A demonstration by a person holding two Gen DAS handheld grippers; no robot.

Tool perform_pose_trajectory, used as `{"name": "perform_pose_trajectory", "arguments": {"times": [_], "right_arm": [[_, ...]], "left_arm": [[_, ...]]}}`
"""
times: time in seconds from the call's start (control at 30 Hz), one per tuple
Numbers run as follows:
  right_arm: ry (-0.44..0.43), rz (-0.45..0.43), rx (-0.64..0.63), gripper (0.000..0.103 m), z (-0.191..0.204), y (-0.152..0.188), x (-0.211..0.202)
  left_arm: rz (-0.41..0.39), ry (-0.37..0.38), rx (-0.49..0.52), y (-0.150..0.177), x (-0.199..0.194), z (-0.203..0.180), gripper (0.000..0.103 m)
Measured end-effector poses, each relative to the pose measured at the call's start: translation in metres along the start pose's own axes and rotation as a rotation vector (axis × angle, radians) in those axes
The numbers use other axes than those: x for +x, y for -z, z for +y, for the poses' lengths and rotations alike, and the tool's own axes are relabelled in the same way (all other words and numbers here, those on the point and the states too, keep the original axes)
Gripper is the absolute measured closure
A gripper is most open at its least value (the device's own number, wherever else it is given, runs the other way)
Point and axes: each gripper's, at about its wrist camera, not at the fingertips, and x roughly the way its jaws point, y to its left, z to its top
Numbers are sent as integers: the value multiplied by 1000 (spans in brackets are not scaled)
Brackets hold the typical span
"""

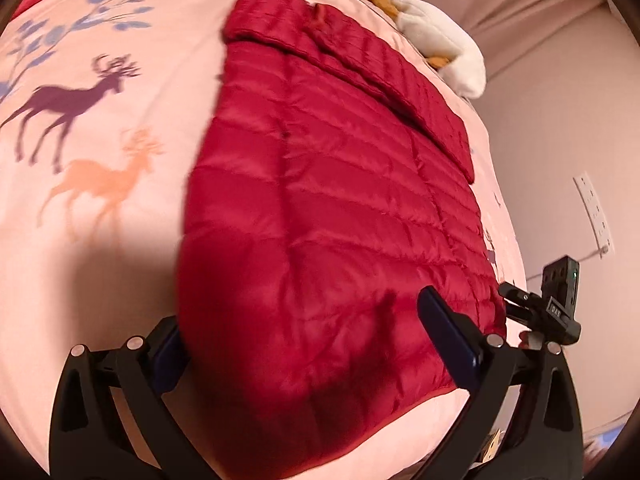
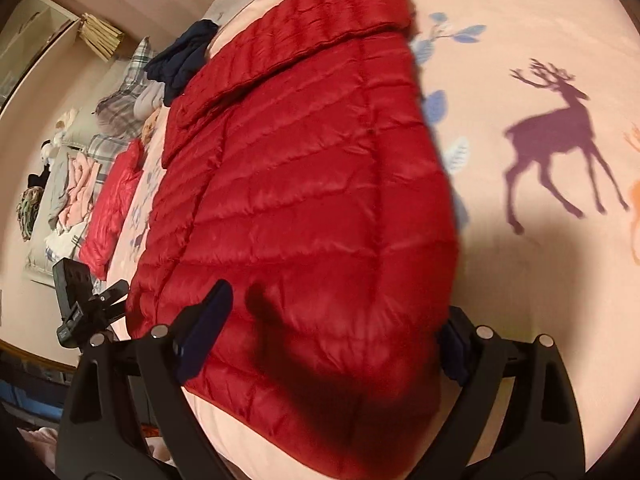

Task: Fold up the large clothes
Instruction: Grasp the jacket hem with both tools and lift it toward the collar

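One red quilted jacket [image 1: 332,184] spread flat on a bed, over a pink bedspread [image 1: 120,240] printed with deer and blue leaves. Sleeves folded in across the body, hem toward both cameras, collar at the far end.

Left gripper [image 1: 304,344] low over the near hem, fingers [image 1: 448,332] spread wide, hem corner lying between them, pads not pressing the fabric. One finger above the red cloth, the other at the jacket's side edge over the bedspread.

Right gripper [image 2: 332,340] also over the near hem, fingers [image 2: 208,328] wide apart and opening a little further, jacket edge between them, no grip visible. Dark finger shadow across the fabric just ahead.

Beyond the jacket in the right wrist view: a second red garment [image 2: 116,208] near the bed's edge, a dark blue garment [image 2: 184,60] by the collar end, a heap of plaid and pink clothes [image 2: 80,168] further off. In the left wrist view, a white and orange stuffed toy [image 1: 440,44] past the collar.
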Motion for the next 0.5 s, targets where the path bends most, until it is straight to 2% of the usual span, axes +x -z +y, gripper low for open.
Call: {"name": "perform_pose_trajectory", "arguments": {"times": [0.23, 0.4, 0.5], "right_arm": [[-105, -12, 65, 14, -9, -7, 3], [-169, 34, 83, 18, -14, 8, -7], [-195, 62, 85, 18, -16, 21, -14]], "left_arm": [[26, 25, 42, -9, 17, -18, 2], [40, 41, 74, -1, 14, -23, 2], [46, 44, 82, 8, 7, -21, 5]]}}
